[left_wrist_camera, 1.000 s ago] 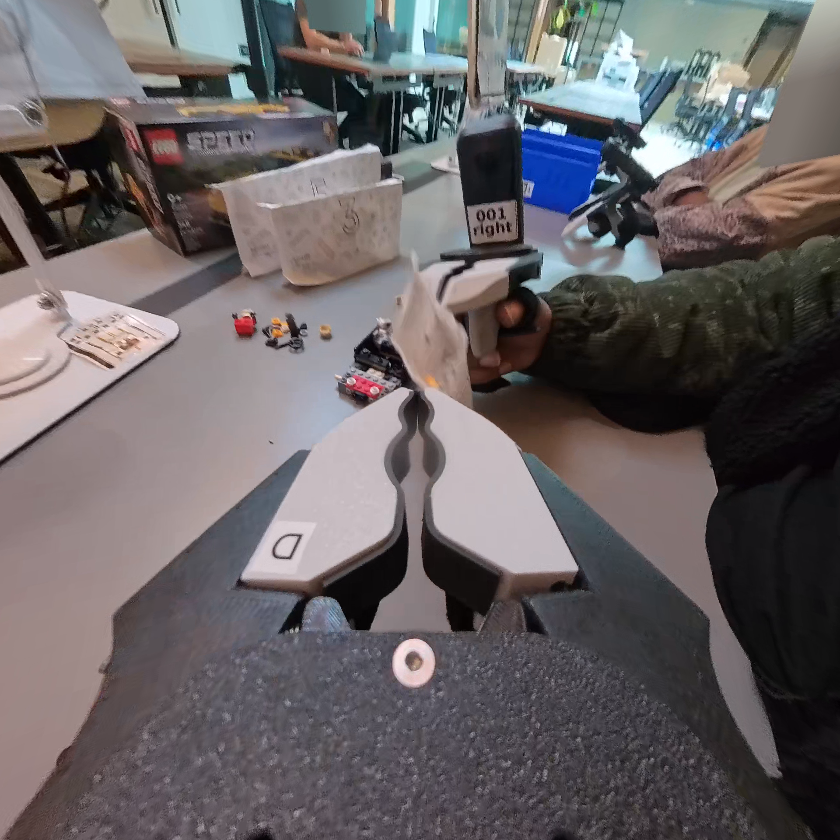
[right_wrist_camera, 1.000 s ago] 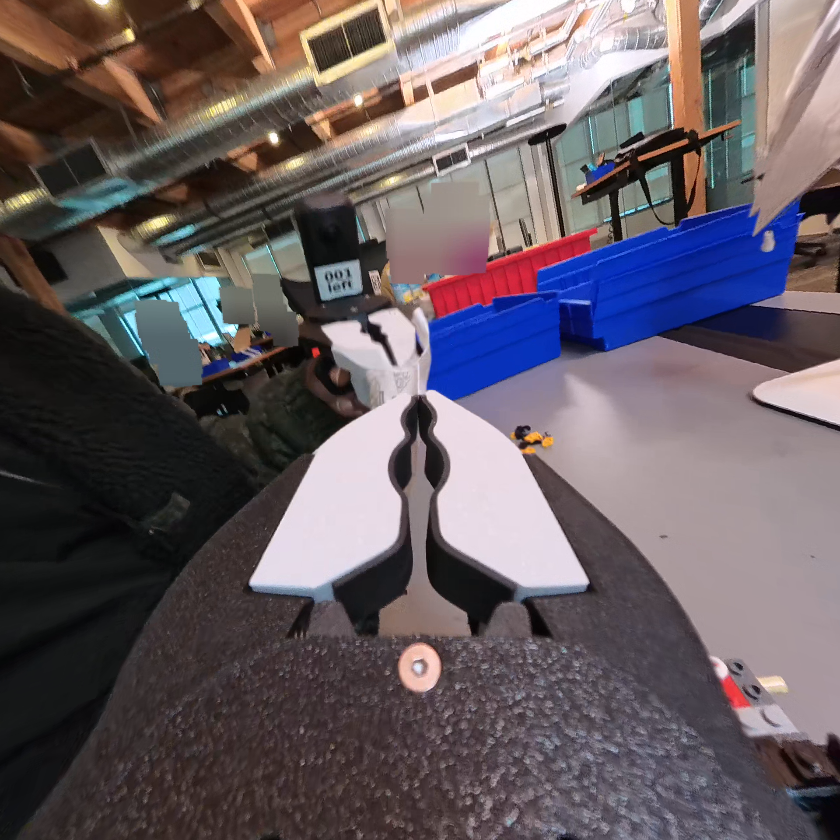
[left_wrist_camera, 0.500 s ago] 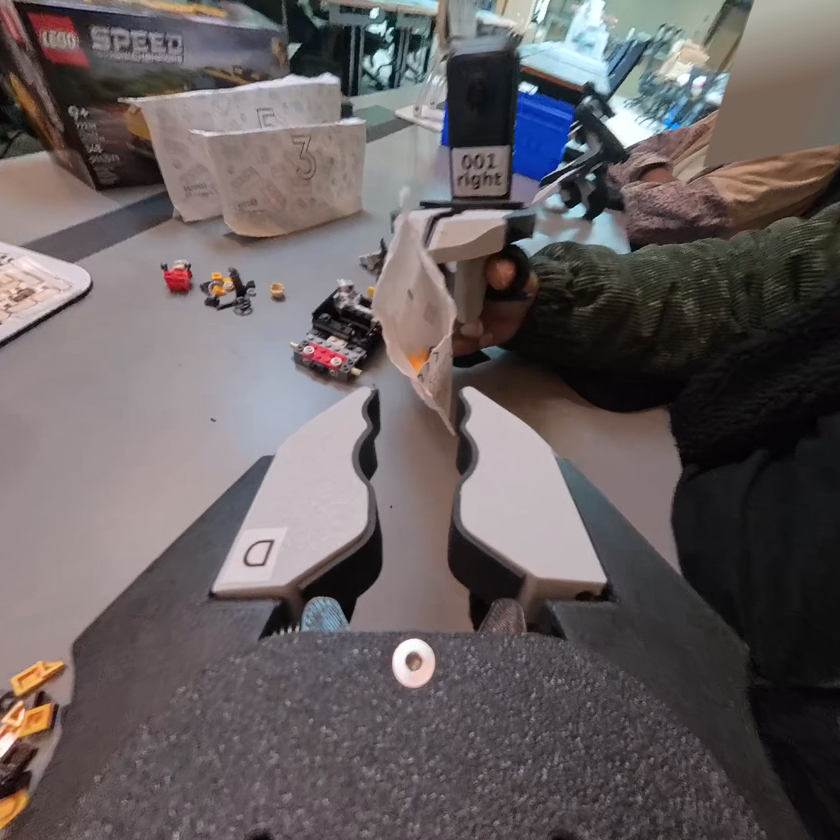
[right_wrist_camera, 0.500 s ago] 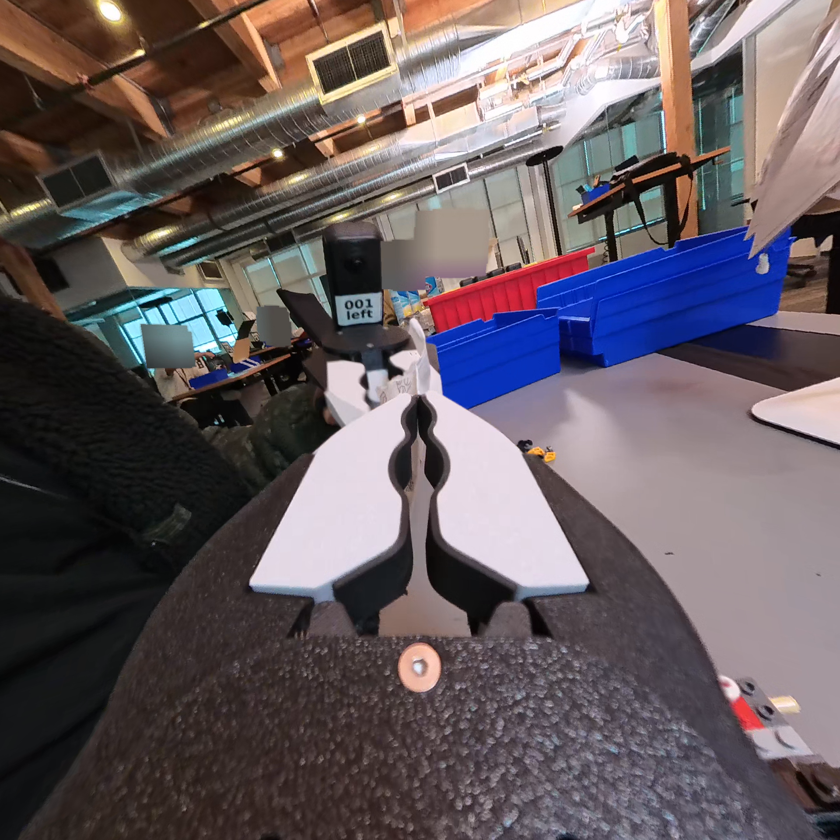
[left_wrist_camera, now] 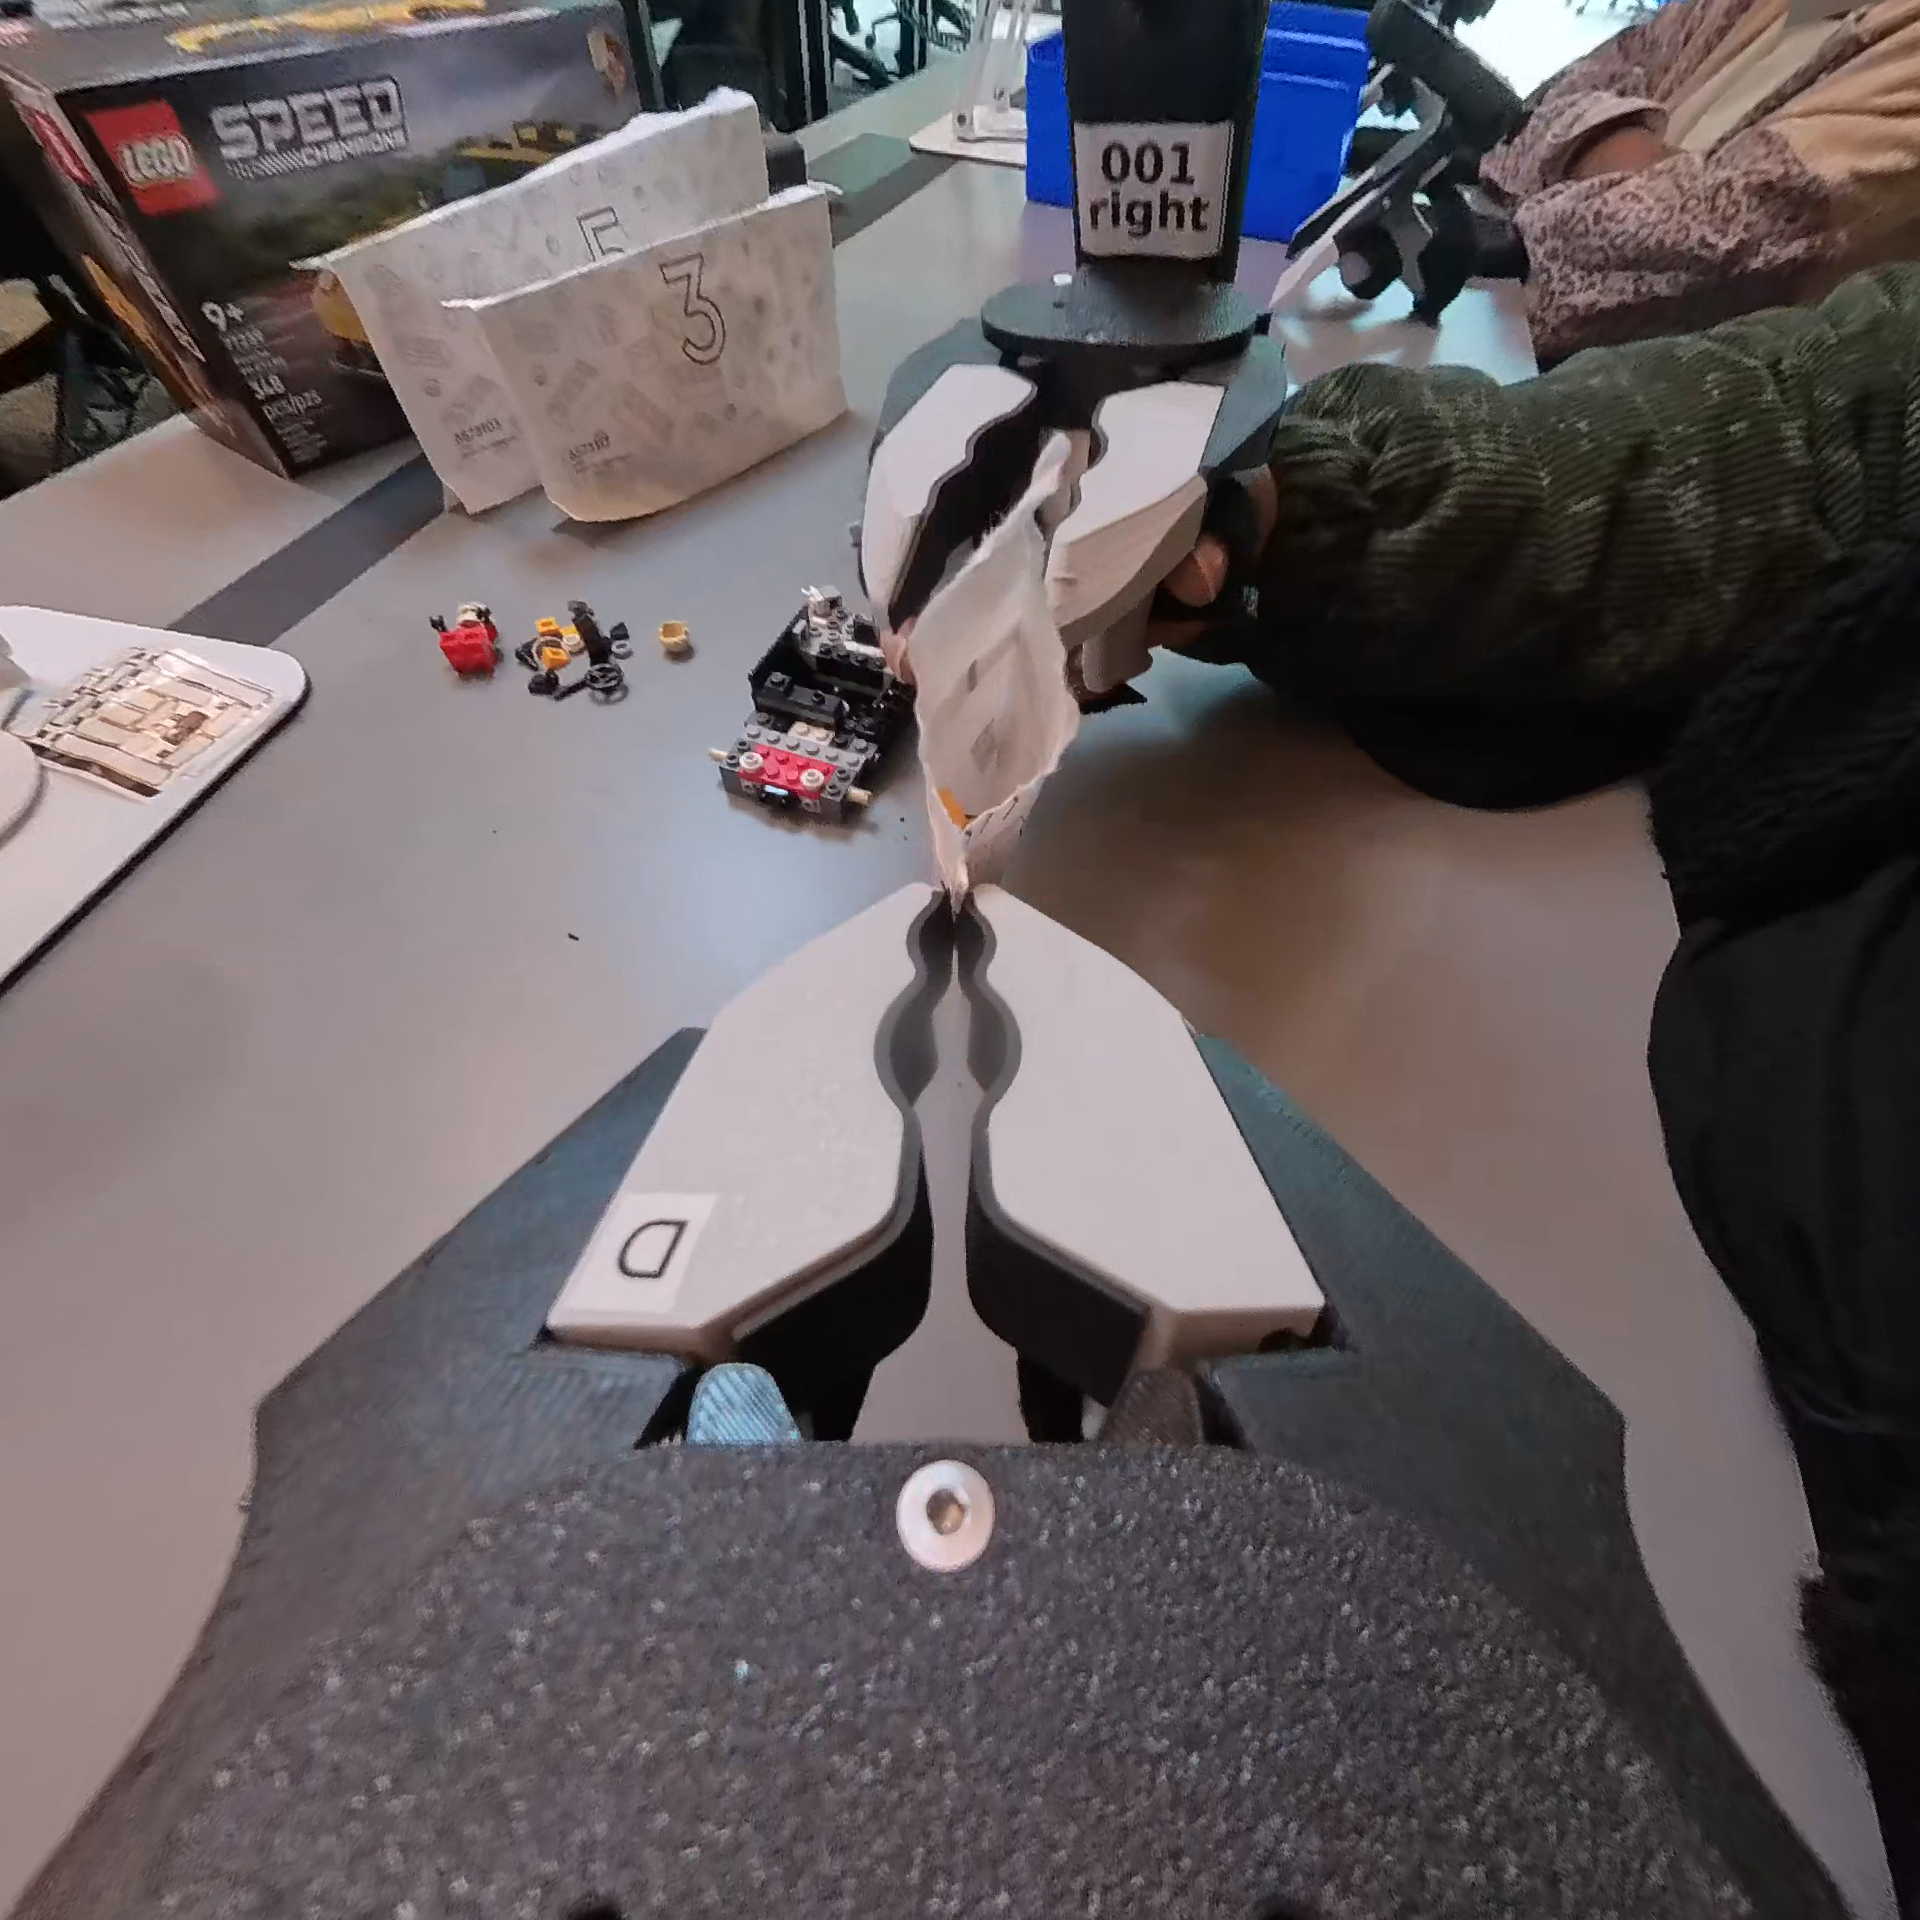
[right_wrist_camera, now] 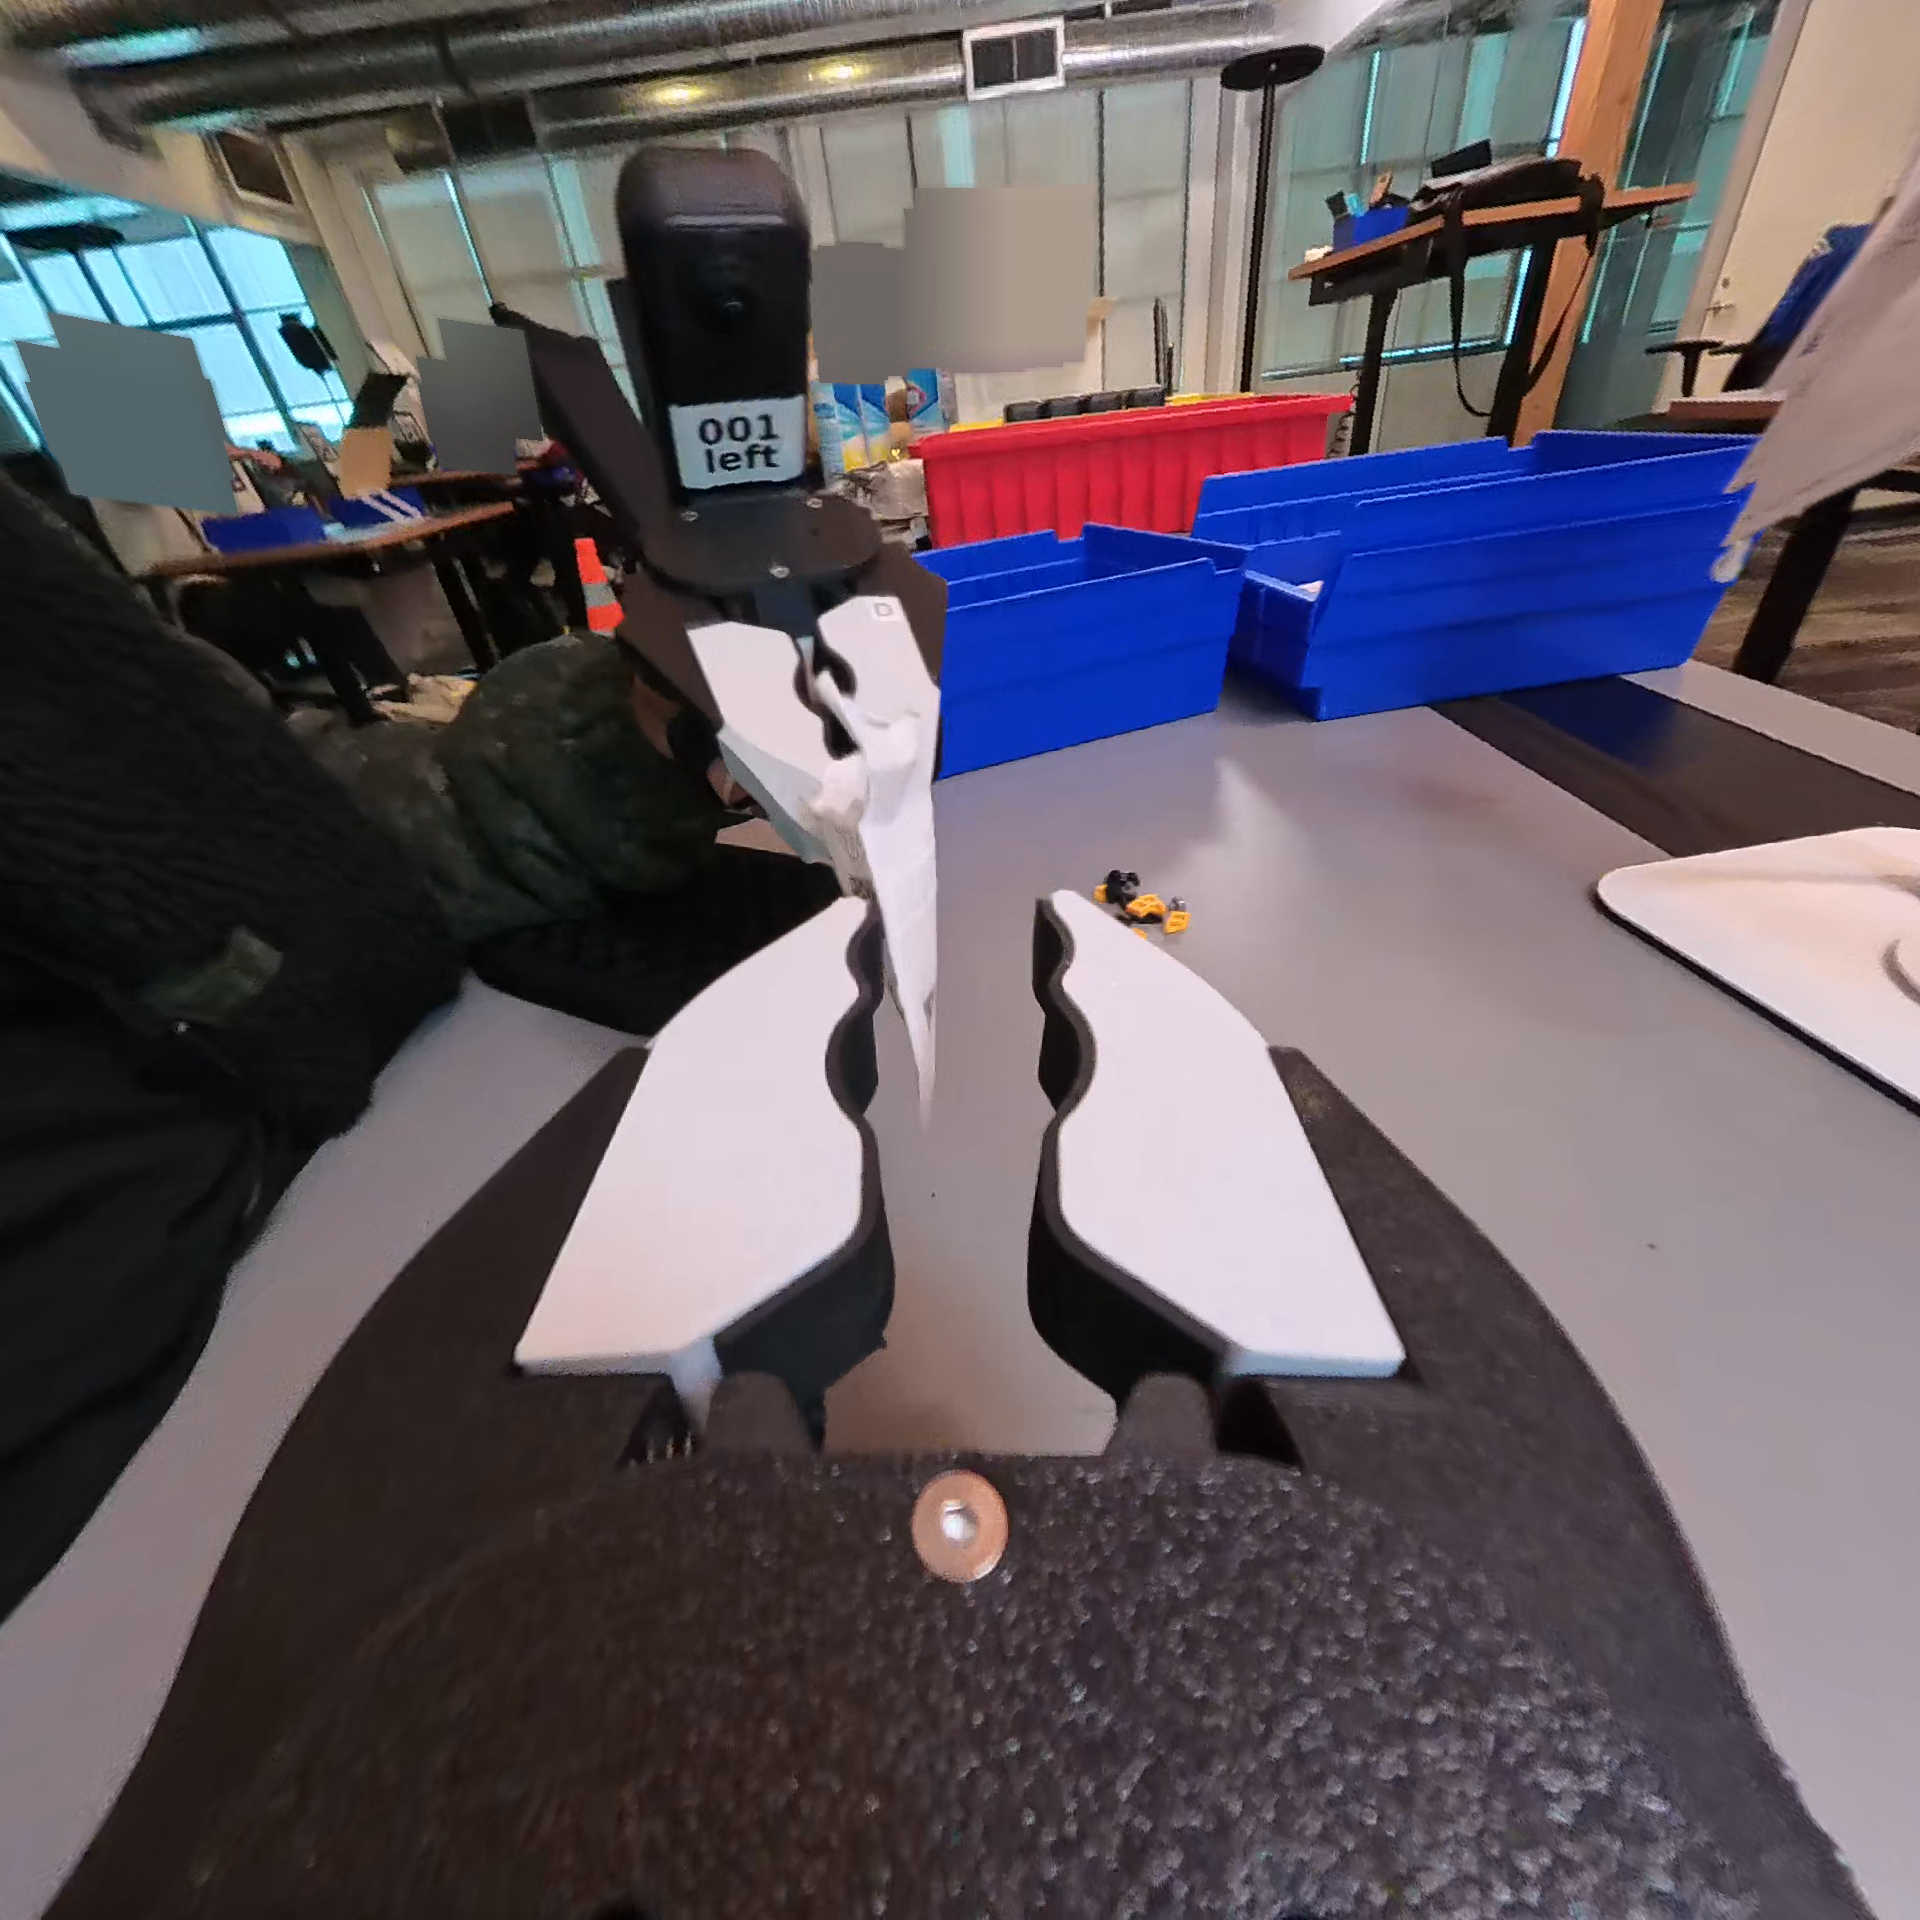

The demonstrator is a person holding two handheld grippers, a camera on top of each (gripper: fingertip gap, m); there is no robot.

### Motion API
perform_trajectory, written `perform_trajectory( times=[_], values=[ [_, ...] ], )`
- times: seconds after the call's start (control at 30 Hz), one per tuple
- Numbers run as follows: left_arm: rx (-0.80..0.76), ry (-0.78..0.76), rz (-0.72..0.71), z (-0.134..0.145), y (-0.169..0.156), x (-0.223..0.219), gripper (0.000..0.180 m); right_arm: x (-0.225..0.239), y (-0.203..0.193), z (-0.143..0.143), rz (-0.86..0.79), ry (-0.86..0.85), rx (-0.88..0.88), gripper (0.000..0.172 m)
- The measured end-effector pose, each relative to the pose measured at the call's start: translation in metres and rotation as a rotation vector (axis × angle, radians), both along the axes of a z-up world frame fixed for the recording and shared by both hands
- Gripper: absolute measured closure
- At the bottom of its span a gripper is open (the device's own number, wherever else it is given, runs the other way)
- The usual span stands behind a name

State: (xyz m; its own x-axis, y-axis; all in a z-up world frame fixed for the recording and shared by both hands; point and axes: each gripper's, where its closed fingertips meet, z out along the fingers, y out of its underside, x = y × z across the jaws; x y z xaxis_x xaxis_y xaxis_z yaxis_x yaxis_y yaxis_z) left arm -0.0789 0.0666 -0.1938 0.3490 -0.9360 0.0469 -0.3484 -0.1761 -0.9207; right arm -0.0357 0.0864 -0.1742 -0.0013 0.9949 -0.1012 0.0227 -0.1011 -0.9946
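A white paper bag (left_wrist_camera: pixel 987 675) with small orange pieces inside hangs above the grey table (left_wrist_camera: pixel 416 987) between my two grippers. My left gripper (left_wrist_camera: pixel 956 896) is shut on the bag's lower corner; the right wrist view (right_wrist_camera: pixel 831 748) also shows it pinching the bag. My right gripper (right_wrist_camera: pixel 951 904) is open. The bag (right_wrist_camera: pixel 904 914) hangs loose between its fingers, close to the left finger (right_wrist_camera: pixel 748 1122), and the pads do not press on it. The left wrist view shows the right gripper (left_wrist_camera: pixel 992 644) open around the bag's upper end.
A part-built brick model (left_wrist_camera: pixel 810 717) and loose small pieces (left_wrist_camera: pixel 551 649) lie beyond the bag. Two white numbered bags (left_wrist_camera: pixel 644 364) lean on a boxed set (left_wrist_camera: pixel 260 208). A white tray (left_wrist_camera: pixel 156 717) is at left. Blue bins (right_wrist_camera: pixel 1455 582), a red bin (right_wrist_camera: pixel 1122 468) and yellow pieces (right_wrist_camera: pixel 1143 904) show. Tip to tip, the grippers are about 6 cm apart.
My left gripper opened, moved to the bag's lower corner and shut on it. My right gripper, shut on the bag until half a second ago, has opened and let go.
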Motion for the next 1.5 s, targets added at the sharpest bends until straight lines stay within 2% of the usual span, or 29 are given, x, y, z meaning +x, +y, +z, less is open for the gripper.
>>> perform_trajectory(
  times=[0.2, 0.3, 0.4, 0.5, 0.6, 0.73, 0.87, 1.07, 1.2, 1.27, 1.3, 1.37, 1.5],
  values=[
    [-0.029, 0.027, -0.021, -0.008, -0.003, 0.001, 0.180, -0.005, -0.016, -0.006, 0.080, -0.031, 0.033, 0.168],
    [-0.048, -0.002, -0.010, -0.007, 0.000, -0.001, 0.179, -0.006, -0.017, -0.006, 0.076, -0.035, 0.038, 0.172],
    [0.020, -0.044, 0.130, 0.007, 0.024, -0.024, 0.154, -0.003, -0.009, -0.001, 0.036, -0.006, -0.002, 0.172],
    [0.039, -0.025, 0.427, 0.010, 0.060, -0.084, 0.162, 0.004, 0.003, 0.005, -0.021, 0.036, -0.048, 0.172],
    [-0.056, 0.122, 0.600, -0.020, 0.075, -0.137, 0.164, 0.006, 0.011, 0.003, -0.044, 0.043, -0.085, 0.172],
    [-0.295, 0.275, 0.585, -0.071, 0.063, -0.153, 0.158, 0.005, 0.013, -0.002, -0.060, 0.031, -0.097, 0.172],
    [-0.318, 0.401, 0.518, -0.094, 0.056, -0.142, 0.159, 0.004, 0.013, -0.003, -0.057, 0.026, -0.103, 0.172],
    [-0.333, 0.424, 0.524, -0.105, 0.058, -0.141, 0.160, 0.004, 0.014, -0.004, -0.059, 0.026, -0.113, 0.172],
    [-0.343, 0.397, 0.509, -0.105, 0.059, -0.137, 0.173, 0.003, 0.013, -0.005, -0.057, 0.020, -0.114, 0.172],
    [-0.348, 0.406, 0.507, -0.105, 0.058, -0.138, 0.173, 0.002, 0.012, -0.006, -0.054, 0.015, -0.115, 0.172],
    [-0.336, 0.408, 0.504, -0.103, 0.057, -0.137, 0.173, 0.001, 0.011, -0.007, -0.052, 0.011, -0.113, 0.172],
    [-0.280, 0.296, 0.428, -0.082, 0.056, -0.116, 0.173, -0.001, 0.009, -0.009, -0.047, -0.001, -0.108, 0.172],
    [-0.021, 0.004, 0.173, -0.007, 0.032, -0.048, 0.173, -0.011, 0.003, -0.022, -0.024, -0.050, -0.124, 0.172]
  ],
)
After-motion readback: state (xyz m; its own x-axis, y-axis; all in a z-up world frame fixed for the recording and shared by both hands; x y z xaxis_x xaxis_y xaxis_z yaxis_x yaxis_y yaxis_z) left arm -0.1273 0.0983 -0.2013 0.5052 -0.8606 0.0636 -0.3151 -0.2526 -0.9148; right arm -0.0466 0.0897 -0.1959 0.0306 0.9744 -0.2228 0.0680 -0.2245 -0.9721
